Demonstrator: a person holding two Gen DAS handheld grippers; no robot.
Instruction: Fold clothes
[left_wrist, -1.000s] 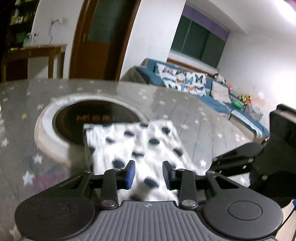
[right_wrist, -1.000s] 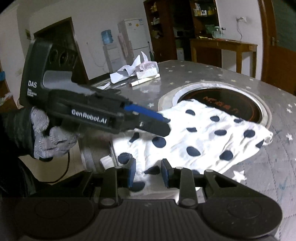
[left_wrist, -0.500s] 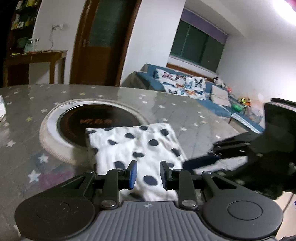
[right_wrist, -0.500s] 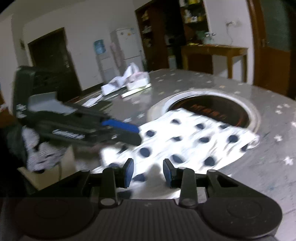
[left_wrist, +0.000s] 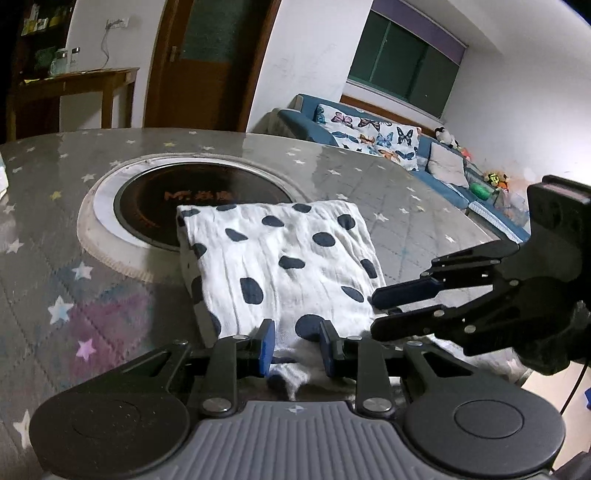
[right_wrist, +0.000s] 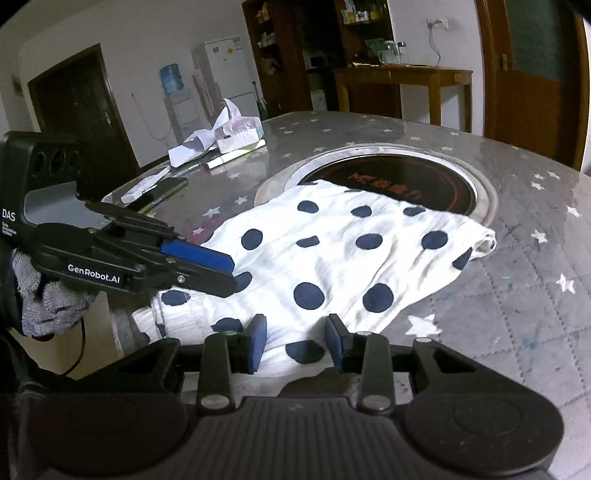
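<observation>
Cloth (left_wrist: 288, 258), white with dark blue dots, lies folded on the counter (left_wrist: 406, 206). Its far edge overlaps the round inset hob (left_wrist: 199, 192) in the counter top, and its near end hangs over the counter edge toward both cameras.

In the left wrist view, the left gripper (left_wrist: 294, 345) sits low at the cloth's near end, its blue pads a narrow gap apart with cloth showing between them; they do not pinch it. The right gripper (left_wrist: 376, 308) reaches in from the right, its two fingers close together, tips at the cloth's near right corner. Whether they touch the fabric I cannot tell.

In the right wrist view, the right gripper (right_wrist: 295, 341) is parted moderately, with cloth (right_wrist: 343, 251) showing between and beyond its pads, not clamped. The left gripper (right_wrist: 232, 275) comes in from the left, held by a gloved hand (right_wrist: 44, 295), fingers nearly together over the cloth's left edge.

Papers (right_wrist: 218, 138) and a phone (right_wrist: 162, 190) lie well apart from the cloth at the counter's far side.
</observation>
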